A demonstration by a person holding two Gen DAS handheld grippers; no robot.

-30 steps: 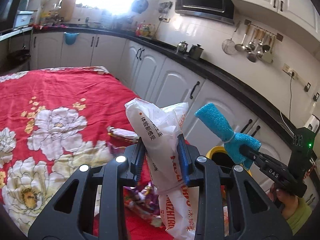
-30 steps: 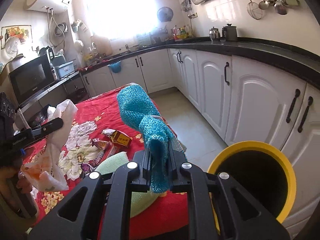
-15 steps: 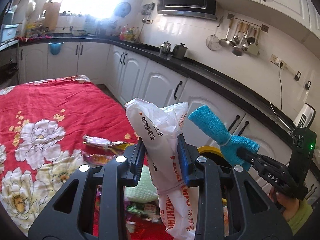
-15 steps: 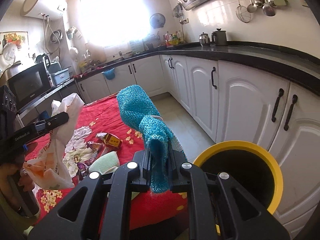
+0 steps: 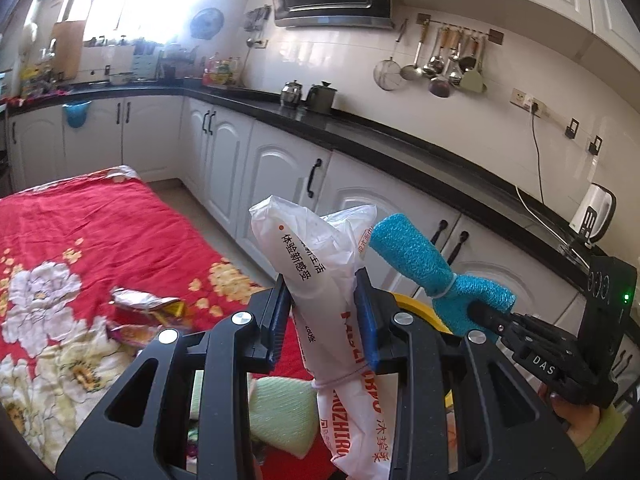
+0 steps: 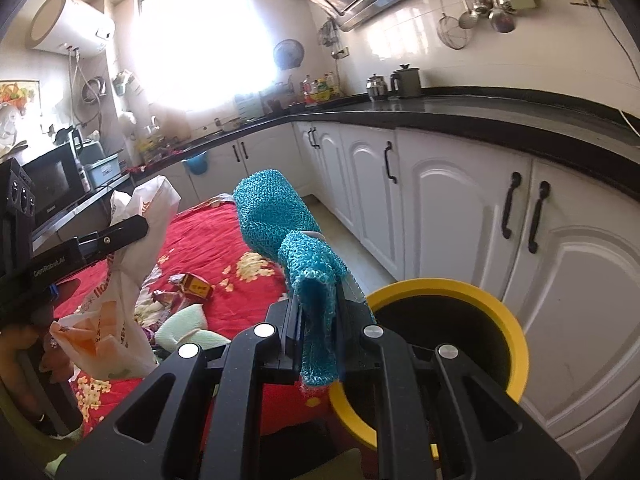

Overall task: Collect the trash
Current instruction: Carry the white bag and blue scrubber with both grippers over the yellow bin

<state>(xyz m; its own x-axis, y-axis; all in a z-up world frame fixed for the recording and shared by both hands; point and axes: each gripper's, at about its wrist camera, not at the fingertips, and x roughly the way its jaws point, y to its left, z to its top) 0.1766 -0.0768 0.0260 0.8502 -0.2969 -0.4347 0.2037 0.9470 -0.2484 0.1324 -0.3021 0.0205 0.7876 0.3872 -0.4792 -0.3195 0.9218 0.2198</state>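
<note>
Two sets of tongs are what we hold out over a kitchen scene, and we take it from the biggest thing down. Largest is the bench [image 5: 100, 240], covered in a red cloth with big pale flowers, filling the lower left of the left wrist view. Behind it white cabinets [image 6: 440, 200] run under a black worktop [image 6: 500, 116]. Next comes the yellow-rimmed bin [image 6: 508, 320], round and dark inside, standing on the floor just beside the bench's edge and in front of the cabinets.

Our left tongs [image 5: 322, 312] are clamped on a white plastic bag [image 5: 316, 264] printed with red and black lettering; its top sticks up past the fingertips and the rest hangs below them, above the bench edge. Our right tongs [image 6: 318, 322] are pinched shut on a teal knitted cloth [image 6: 276, 216], which rises in a thick roll above the fingertips and droops over their front, close to the bin's near rim.

Smaller still, on the red cloth lie a pale green sponge [image 6: 184, 324], a crumpled silver and yellow wrapper [image 5: 144, 304], and a little orange box [image 6: 196, 286], all near one another, beside the bench's near corner.
</note>
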